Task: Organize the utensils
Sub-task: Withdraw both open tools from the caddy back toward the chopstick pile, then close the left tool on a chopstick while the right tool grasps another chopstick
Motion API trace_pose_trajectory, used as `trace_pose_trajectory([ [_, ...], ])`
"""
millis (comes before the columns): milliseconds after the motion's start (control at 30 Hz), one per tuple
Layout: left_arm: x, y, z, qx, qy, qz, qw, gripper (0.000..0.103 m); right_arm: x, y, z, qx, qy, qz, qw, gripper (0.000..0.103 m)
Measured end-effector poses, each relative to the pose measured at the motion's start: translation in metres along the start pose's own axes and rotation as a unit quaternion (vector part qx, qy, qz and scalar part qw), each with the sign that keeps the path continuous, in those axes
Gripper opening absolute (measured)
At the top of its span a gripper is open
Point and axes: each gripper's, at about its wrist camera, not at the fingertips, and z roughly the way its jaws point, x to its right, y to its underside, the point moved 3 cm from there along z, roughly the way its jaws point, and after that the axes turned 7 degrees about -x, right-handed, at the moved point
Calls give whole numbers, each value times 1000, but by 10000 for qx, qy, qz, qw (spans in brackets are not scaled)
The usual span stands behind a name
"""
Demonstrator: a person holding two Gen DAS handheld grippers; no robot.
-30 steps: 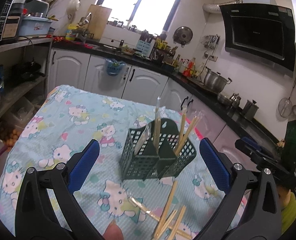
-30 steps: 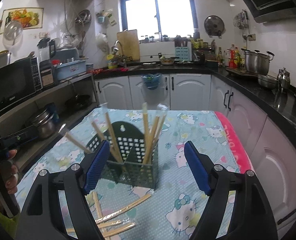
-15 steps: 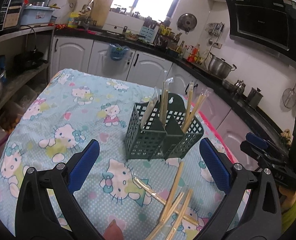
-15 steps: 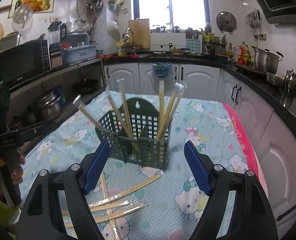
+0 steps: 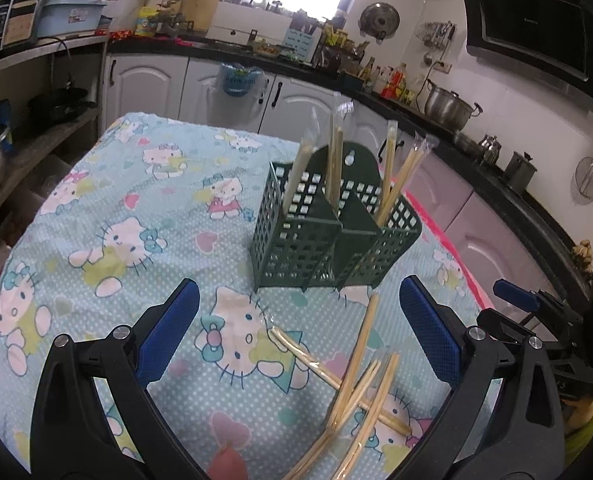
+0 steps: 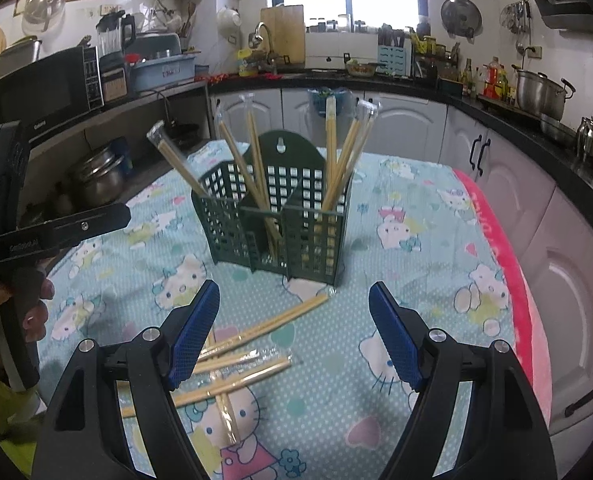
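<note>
Chopsticks (image 6: 232,356) in clear wrappers lie crossed at the lower left of your right wrist view, roughly 4 or 5 pairs loose on the tablecloth (image 6: 408,208). Centre frame, the green holder (image 6: 274,224) already stands several pairs upright. Your left gripper (image 5: 296,332) and right gripper (image 6: 294,332) both gape wide, carrying nothing, so about half remains.

Both black two-finger grippers with blue pads, left gripper (image 5: 298,326) and right gripper (image 6: 294,330), are spread wide and holding nothing, each pointing toward 12 o'clock.
</note>
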Motion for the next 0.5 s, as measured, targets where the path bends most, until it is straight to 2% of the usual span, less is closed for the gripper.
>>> trace_pose_trajectory([
  [233,2,11,17,-212,-122,75,9997,92,5,17,15,-178,140,51,9997,75],
  [500,2,27,47,-529,-593,365,9962,92,15,38,46,-549,261,99,9981,75],
])
